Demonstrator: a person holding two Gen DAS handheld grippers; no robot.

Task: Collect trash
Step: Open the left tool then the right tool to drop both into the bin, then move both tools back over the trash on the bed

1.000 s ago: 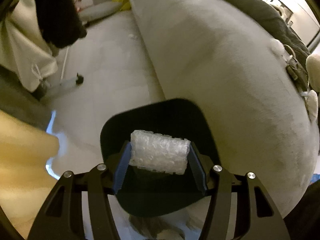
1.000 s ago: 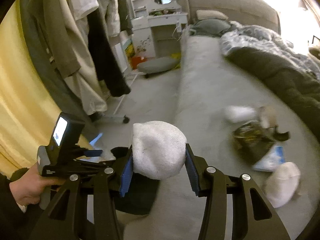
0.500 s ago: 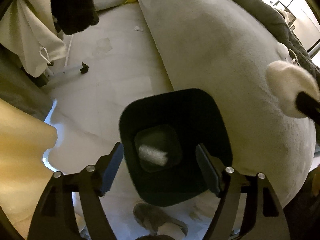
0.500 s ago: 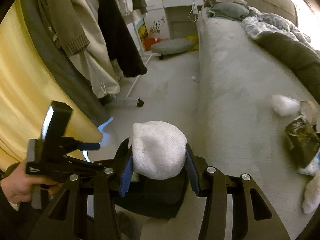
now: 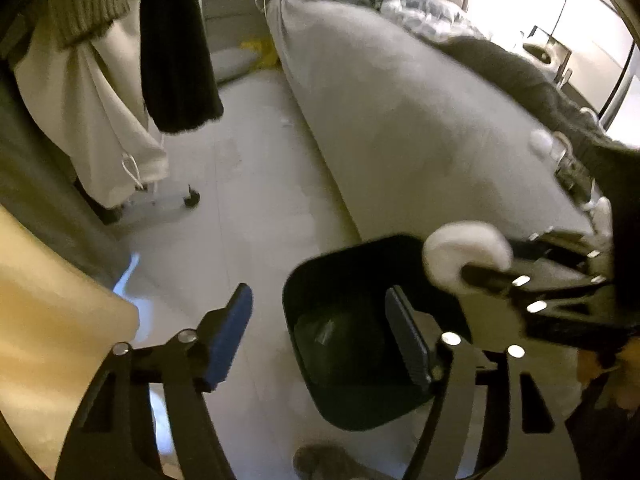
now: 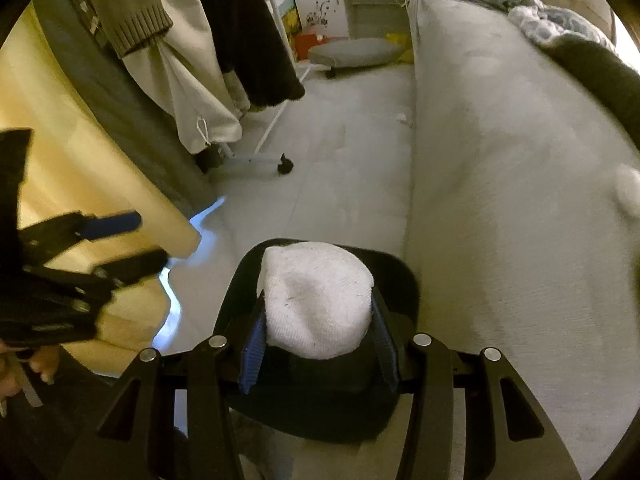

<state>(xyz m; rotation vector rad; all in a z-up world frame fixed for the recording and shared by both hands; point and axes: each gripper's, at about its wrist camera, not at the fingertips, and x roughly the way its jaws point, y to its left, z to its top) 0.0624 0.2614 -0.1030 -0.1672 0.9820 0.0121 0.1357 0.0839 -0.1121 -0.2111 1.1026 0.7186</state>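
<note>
Over the open mouth of a black bin [image 6: 320, 412] on the floor at the foot of the bed's near edge, the right claw [image 6: 318, 320] holds a balled white sock [image 6: 316, 300], its blue pads [image 6: 252, 356] pressed into the knit on both sides. The wad bulges out above the pads, which suggests something light, soft and springy: it squashes rather than slips, and a squeeze across its thick middle, as here, looks the surest hold. Nothing about it appears fragile. Judged from this pose, letting go should drop it cleanly into the bin.

Just beside it, the left claw [image 5: 320, 336] hangs over the bin's near rim with its jaws partly apart and closing on nothing; only floor and bin show between them. A small pale wad of what looks like bubble wrap [image 5: 326, 330] lies at the bottom of the bin, blurred in the left wrist view.

Farther along the bed's surface [image 6: 500, 160], toward its right edge, more pale lumps [image 5: 540, 142] and a dark wrapper sit in a loose cluster, too blurred to name. Beyond the bin, across the floor [image 6: 340, 168], coats hang from a wheeled rack [image 6: 256, 156], and a grey cushion [image 6: 356, 52] lies near the far wall.
</note>
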